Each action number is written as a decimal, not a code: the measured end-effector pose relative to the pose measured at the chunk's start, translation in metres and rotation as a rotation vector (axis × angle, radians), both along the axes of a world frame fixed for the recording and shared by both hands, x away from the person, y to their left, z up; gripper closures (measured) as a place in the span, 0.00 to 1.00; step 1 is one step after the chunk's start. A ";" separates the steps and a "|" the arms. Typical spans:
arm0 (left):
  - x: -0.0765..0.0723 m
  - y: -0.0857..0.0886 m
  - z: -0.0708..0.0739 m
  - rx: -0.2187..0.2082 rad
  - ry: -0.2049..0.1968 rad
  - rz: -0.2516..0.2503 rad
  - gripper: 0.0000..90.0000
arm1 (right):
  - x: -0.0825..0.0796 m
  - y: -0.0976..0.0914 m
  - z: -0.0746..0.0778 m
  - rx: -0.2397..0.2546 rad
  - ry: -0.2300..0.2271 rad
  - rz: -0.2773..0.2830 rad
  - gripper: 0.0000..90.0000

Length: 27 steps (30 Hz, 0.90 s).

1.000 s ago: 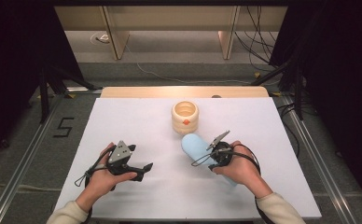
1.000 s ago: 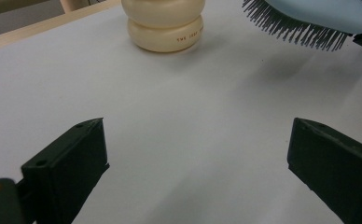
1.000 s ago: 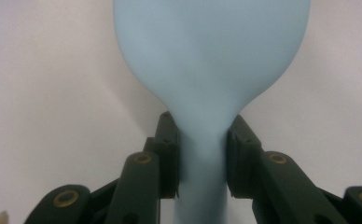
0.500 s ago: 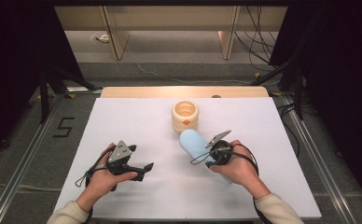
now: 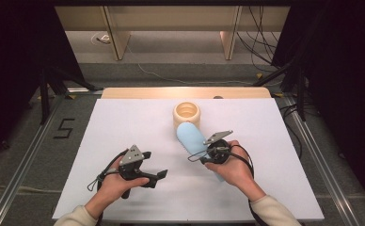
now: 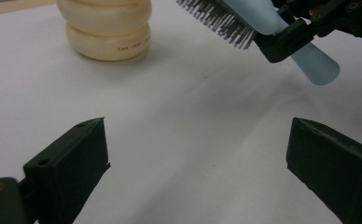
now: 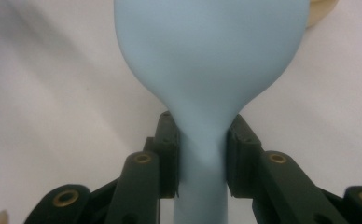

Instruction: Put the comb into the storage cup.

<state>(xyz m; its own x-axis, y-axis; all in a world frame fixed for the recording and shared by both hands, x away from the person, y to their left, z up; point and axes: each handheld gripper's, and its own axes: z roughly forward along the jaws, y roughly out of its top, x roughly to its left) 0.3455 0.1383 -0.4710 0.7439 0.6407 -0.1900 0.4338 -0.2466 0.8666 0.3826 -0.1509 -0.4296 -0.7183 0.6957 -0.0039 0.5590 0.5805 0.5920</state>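
Right gripper is clamped on the neck of the light blue hairbrush; the right gripper view has both pads pressed against the narrow part where the handle meets the head. Brush is held off the white table sheet, back side up, bristles facing down, per the left gripper view. Its rounded head end sits just on the near side of the cream ribbed holder, very close to it; can't tell if they touch. Handle end runs back from the holder under the right hand. Holder stands upright near the far middle of the sheet, open top up. Left gripper is well to the near left of the holder, jaws wide apart with nothing between them, just bare sheet, held low in the left hand, pointing toward the brush side.
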 end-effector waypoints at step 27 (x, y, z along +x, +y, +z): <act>0.002 -0.075 -0.014 -0.054 0.101 -0.054 0.14 | 0.002 0.024 0.007 0.196 -0.088 -0.061 0.78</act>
